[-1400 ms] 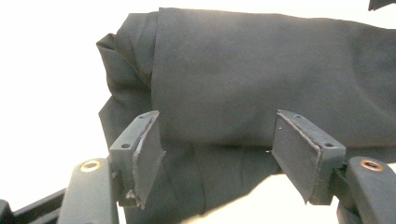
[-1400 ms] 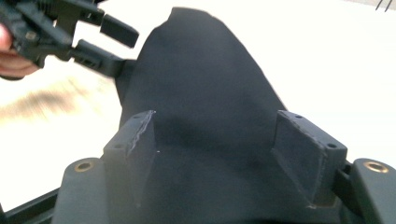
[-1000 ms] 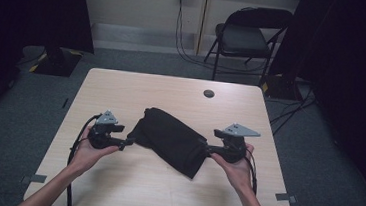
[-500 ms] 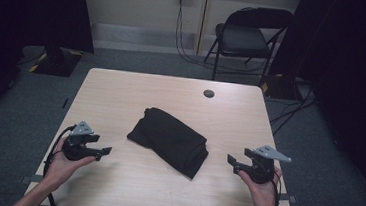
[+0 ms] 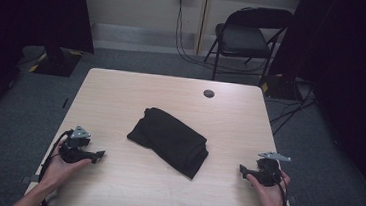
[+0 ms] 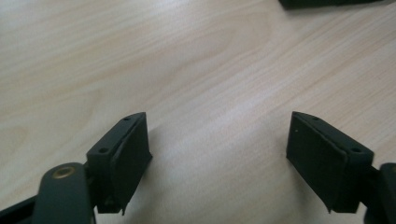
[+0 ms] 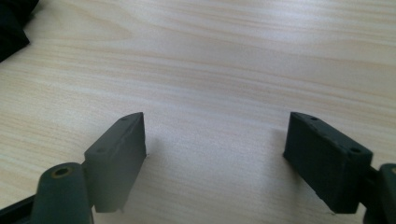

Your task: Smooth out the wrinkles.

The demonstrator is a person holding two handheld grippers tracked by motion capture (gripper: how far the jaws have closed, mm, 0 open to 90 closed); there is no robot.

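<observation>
Cloth: black folded garment (image 5: 170,140) lay mid-counter, slanted, long side running from far-left to near-right; looked like folded trousers or a top, too dark to tell which.
Counter: pale wood-grain counter (image 5: 136,94), small dark round cap (image 5: 209,93) near its far edge.
My left gripper (image 5: 100,154): sat low at near-left corner, pointing toward the cloth, well apart from it.
Left fingers (image 6: 126,154): spread wide, had just been opening, nothing betw. them but bare wood; a dark edge of the garment (image 6: 327,3) showed at top of the left gripper view.
My right gripper (image 5: 243,171): near-right edge of counter, pointing in toward the cloth, also well apart from it.
Right fingers (image 7: 119,158): released, had just been opening wider, only wood grain betw. them; a corner of the garment (image 7: 11,28) at top-left of the right gripper view.
Hands: my left hand (image 5: 60,167) & right hand (image 5: 268,193) each cupped a gripper from below, cables trailing back off the near edge.
Beyond counter: black folding chair (image 5: 247,36) on grey floor, cables by the wall.
</observation>
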